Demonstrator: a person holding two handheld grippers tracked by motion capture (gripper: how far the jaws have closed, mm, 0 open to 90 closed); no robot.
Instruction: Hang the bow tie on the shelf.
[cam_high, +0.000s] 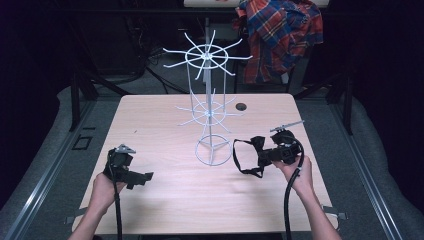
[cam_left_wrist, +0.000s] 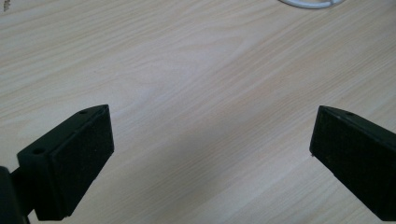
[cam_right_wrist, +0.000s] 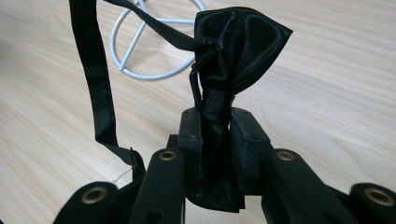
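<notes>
While the left tongs (cam_high: 142, 178) rest wide open and empty on the tabletop (cam_high: 165, 205), the right tongs (cam_right_wrist: 215, 135) clamp a black bow tie (cam_right_wrist: 233, 51). Its strap (cam_high: 240, 157) loops just beside the white wire rack (cam_high: 207, 107).

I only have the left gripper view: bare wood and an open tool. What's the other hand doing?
Observer: The right tool is shut on a black bow tie, clamped at its middle.
Operator: Is the strap loose?
Observer: Yes, the bow tie's strap hangs in a loop left of the right tool, above the table.
Operator: That white arc at my top edge?
Observer: It's the ring base of a white wire display stand with two tiers of spoke hooks, all bare.
Operator: And my tool?
Observer: The left tool sits low over the table, pointing toward the stand's base.
</notes>
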